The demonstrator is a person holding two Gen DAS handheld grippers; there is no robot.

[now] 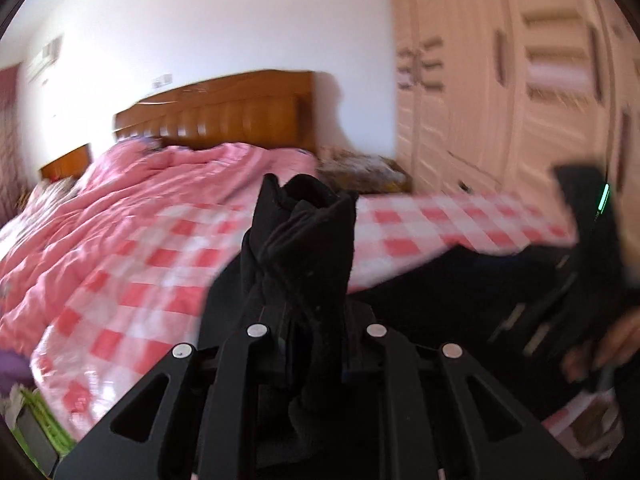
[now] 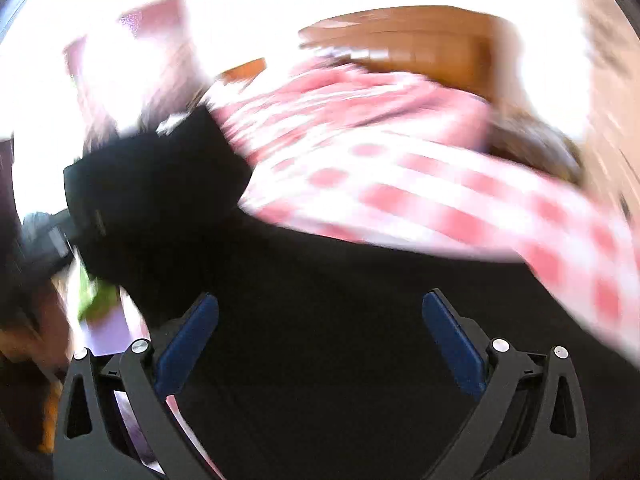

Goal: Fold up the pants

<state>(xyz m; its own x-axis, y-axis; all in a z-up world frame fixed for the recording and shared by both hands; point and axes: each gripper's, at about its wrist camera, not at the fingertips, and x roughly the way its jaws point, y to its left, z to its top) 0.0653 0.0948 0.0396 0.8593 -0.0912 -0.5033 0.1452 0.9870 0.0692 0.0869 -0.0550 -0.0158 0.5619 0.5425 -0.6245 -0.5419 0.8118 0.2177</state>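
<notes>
1. Pants of soft black fabric are the task's thing: one bunched, twisted end stands up between the fingers of the left tool, and the rest spreads dark and low over the bed toward the right.
2. The left tool is pressed together on that bunch and pinches it firmly; the cloth rises above the fingertips like a short tube.
3. The right tool is spread wide, its blue pads well apart, and nothing is between them; under it lies a broad black area of the pants.
4. I judge the folding to be at an early or middle stage: no flat, tidy fold is visible, one end is lifted, and the fabric is not yet laid and smoothed. Both views are blurred, so the exact shape of the garment is unclear.
5. Around it is the bed with a pink-and-white checked cover, a crumpled pink quilt farther back, a brown wooden headboard and a cream wardrobe with long handles on the right.
6. Nothing solid blocks the work; only the quilt lies near, and the free right tool must find an edge in the dark cloth.
</notes>
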